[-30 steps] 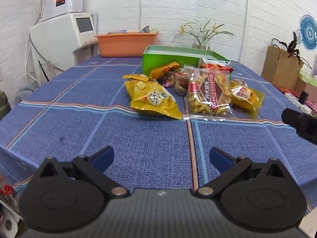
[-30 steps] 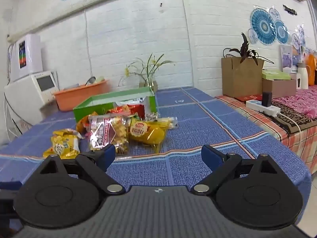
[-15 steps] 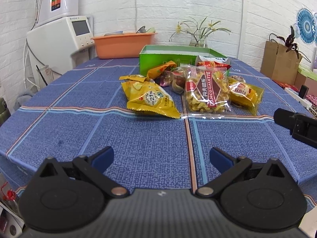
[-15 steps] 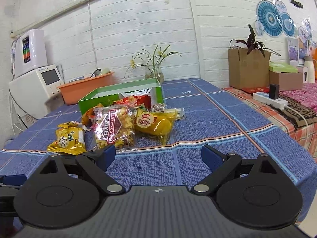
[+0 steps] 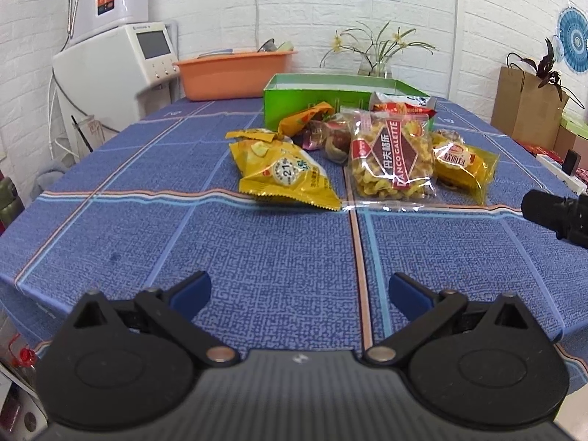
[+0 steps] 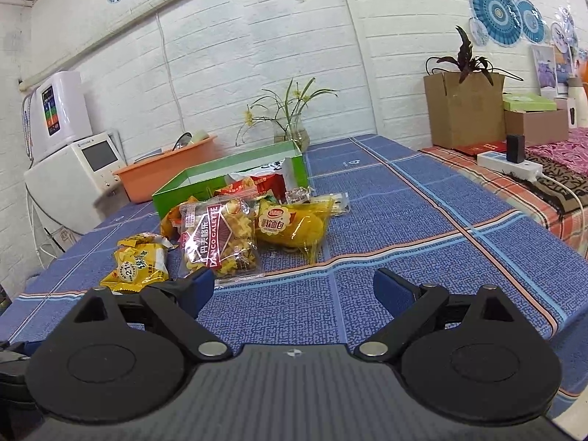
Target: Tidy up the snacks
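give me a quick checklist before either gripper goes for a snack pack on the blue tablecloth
1. Left gripper open and empty: ok.
2. Right gripper open and empty: ok.
3. Open green cardboard box has room: cannot tell, its inside is barely seen.
4. Yellow foil snack bag lies apart, free to pick: ok.
5. Clear bag of twisted biscuits free of neighbours: not ok, it overlaps the yellow soft-bread pack.
6. Blue checked tablecloth bare between grippers and snacks: ok.
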`<state>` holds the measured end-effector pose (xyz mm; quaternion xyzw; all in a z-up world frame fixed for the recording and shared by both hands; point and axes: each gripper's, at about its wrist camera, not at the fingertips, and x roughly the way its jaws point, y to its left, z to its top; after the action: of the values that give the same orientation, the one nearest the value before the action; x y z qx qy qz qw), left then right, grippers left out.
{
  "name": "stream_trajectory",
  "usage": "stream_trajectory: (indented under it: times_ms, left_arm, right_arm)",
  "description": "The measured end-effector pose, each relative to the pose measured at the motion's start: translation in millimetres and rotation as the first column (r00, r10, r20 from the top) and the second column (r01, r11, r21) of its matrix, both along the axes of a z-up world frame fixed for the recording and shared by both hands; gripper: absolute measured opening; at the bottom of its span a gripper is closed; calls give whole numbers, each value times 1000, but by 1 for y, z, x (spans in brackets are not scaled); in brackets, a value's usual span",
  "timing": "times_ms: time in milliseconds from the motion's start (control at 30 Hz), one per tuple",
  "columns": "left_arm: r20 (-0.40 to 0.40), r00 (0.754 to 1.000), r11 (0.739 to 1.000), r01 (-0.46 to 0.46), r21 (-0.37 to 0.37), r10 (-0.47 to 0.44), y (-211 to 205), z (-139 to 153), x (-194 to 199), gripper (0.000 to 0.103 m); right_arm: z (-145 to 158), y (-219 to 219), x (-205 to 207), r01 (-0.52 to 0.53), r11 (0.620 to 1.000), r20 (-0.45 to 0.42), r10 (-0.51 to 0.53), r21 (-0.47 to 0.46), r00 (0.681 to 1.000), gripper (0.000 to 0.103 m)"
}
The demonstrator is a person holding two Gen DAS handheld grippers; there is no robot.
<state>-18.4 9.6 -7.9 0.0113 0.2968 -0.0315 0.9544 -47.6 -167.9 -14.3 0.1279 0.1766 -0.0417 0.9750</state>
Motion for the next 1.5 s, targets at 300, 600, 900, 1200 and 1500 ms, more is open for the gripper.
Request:
stream_trajectory:
  times_ms: [300,600,900,1200,1500]
  left_arm:
    - [-2,1000,1000,-7,0,7,1,0,0,103]
    - [79,997,999,-1,-51,5,9,16,20,103]
    - [40,995,996,-91,4,91,8,35,67,103]
    - [-74,968,969,-243,-53,239,17,28,89,102]
    - [-86,981,982,-181,-62,175,18,26,136,102]
  right_arm:
    - [-3,-4,1,7,1000,-14,-6,22,1000,103]
    - [10,-13,10,-12,999,101,16,-37,995,103]
    - [28,-54,49,-185,979,157,197,-87,968,103]
    - [37,-65,91,-410,885,41,428,-221,903,103]
    - [16,-54,114,-415,863,-57,417,-287,907,103]
